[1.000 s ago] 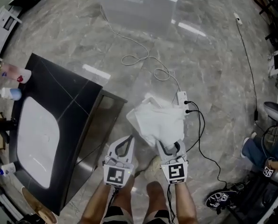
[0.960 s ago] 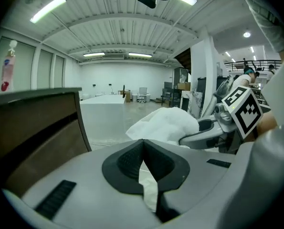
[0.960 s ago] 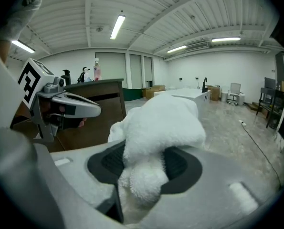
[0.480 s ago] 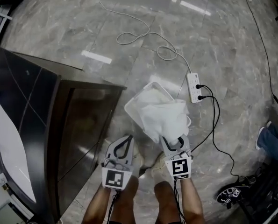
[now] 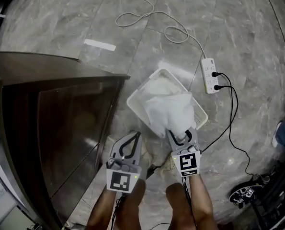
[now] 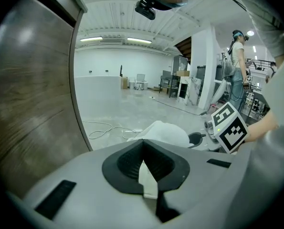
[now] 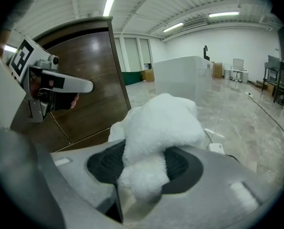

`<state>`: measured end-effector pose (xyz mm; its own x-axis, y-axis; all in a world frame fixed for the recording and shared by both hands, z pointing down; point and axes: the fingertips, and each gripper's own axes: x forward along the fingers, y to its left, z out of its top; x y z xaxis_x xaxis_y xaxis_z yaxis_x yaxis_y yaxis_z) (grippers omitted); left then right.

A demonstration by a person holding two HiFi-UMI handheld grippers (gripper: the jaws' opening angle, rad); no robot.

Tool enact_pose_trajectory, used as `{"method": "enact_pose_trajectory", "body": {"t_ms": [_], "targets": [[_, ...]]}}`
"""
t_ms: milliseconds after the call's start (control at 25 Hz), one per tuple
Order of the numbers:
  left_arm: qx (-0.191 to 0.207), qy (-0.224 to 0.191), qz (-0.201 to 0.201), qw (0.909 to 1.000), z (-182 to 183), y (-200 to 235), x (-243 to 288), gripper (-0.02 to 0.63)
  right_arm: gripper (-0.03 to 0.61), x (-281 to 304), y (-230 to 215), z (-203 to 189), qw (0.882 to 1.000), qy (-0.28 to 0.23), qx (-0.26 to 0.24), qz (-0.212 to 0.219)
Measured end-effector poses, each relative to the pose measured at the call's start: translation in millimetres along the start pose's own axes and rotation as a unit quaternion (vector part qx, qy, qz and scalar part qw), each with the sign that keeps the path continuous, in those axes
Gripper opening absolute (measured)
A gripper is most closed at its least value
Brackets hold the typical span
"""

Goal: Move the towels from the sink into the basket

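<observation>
The dark wooden cabinet stands to the left of the left tool, whose jaws are closed together with nothing in them. The white basket sits on the floor just ahead of the right tool, which is clamped on a white towel that is bunched over the basket's near side.

- Ceiling strip lights lit the room brightly and evenly, with soft, faint shadows.
- Their glare lay in pale streaks on the polished floor.
- The head view bowed at its edges.
- Both gripper views had black fisheye rims and soft near foregrounds; the towel showed bright white.
</observation>
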<state>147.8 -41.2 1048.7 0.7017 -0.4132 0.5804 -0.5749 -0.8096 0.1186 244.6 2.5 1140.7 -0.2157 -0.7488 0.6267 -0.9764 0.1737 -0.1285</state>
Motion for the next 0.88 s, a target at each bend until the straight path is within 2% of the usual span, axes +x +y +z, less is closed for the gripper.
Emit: {"method": "enact_pose_trajectory", "body": {"t_ms": [160,280,400,680,880], "targets": [[0.004,0.006,-0.002,1.0000,-2,-2,8,0.009,0.225,9,-1,-9,1.000,0.014,0.017,0.011],[0.003,0.008,-0.002,1.0000,-3,-2,9,0.009,0.334,14,-8,-22,0.998,0.040,0.045,-0.005],[0.003,0.008,-0.003,1.0000,0,-5,8,0.009,0.391,10,-15,-24,0.997,0.044,0.053,-0.021],[-0.003,0.013,-0.007,0.9999,9,-14,2,0.009,0.394,0,-17,-11,0.998,0.043,0.041,-0.021],[0.011,-0.002,-0.008,0.9999,43,-16,-7,0.009,0.393,-20,-15,26,0.999,0.031,0.038,-0.003]]}}
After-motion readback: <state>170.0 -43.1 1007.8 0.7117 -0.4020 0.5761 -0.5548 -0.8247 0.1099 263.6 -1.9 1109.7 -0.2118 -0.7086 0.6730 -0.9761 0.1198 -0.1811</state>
